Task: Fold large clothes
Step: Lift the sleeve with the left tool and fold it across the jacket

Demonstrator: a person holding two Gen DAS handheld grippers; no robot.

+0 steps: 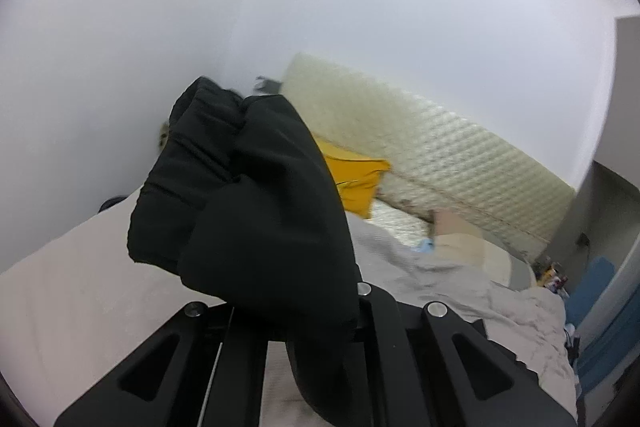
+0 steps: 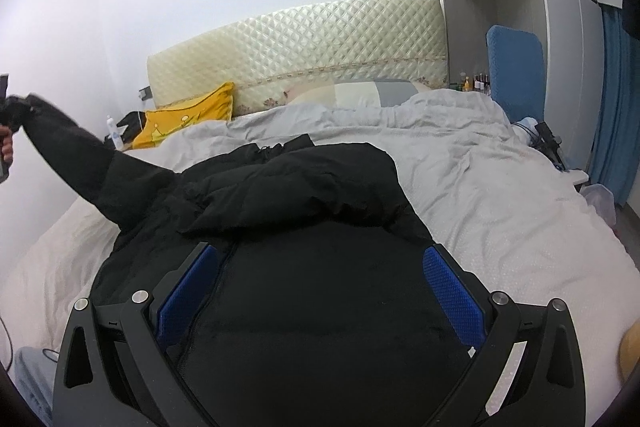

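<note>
A black puffer jacket (image 2: 304,227) lies spread on the bed, its front facing up. Its left sleeve (image 2: 88,163) is stretched out and up to the left. My left gripper (image 1: 296,307) is shut on the sleeve's cuff (image 1: 248,187), which bunches over the fingers and hides them; it also shows at the far left of the right wrist view (image 2: 8,131). My right gripper (image 2: 320,267) is open just above the jacket's body, its blue pads (image 2: 452,291) spread wide and empty.
The bed has a rumpled grey duvet (image 2: 460,167) and a quilted cream headboard (image 2: 304,47). A yellow pillow (image 2: 188,119) lies at the head. A blue chair (image 2: 514,67) and white cupboards (image 2: 560,47) stand to the right. White walls lie behind.
</note>
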